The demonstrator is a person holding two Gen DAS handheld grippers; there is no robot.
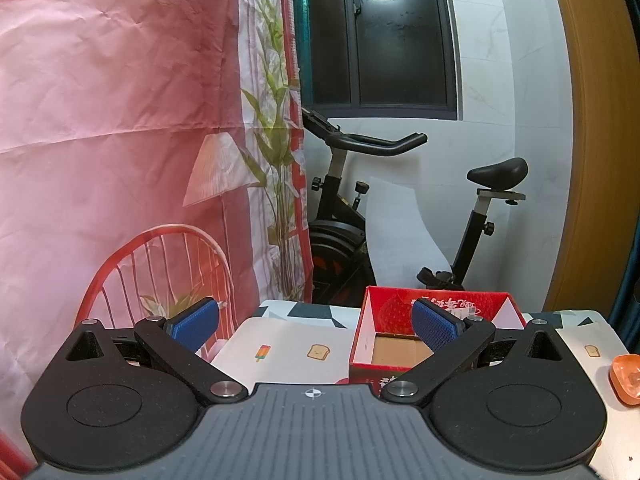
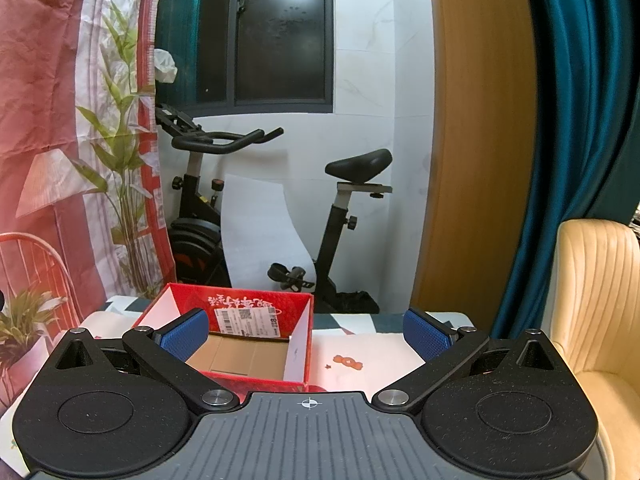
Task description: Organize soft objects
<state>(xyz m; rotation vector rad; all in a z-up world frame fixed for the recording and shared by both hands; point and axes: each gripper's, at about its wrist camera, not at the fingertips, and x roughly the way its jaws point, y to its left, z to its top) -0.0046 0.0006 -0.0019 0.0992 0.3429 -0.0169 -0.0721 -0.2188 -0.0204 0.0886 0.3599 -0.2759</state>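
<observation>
Trouble we foresee: both our tongs, left gripper (image 1: 316, 326) and right gripper (image 2: 306, 334), gape empty; the box (image 2: 224, 344) could slide if bumped.

- An open cardboard box (image 2: 248, 344) stands on the table (image 2: 360, 350), near its far edge
- A small dish (image 1: 627, 378) lies on the table to the box's right
- An exercise bike (image 2: 280, 208) stands behind the table, under a window (image 2: 280, 32)
- An armchair (image 2: 596, 320) sits right of the table
</observation>
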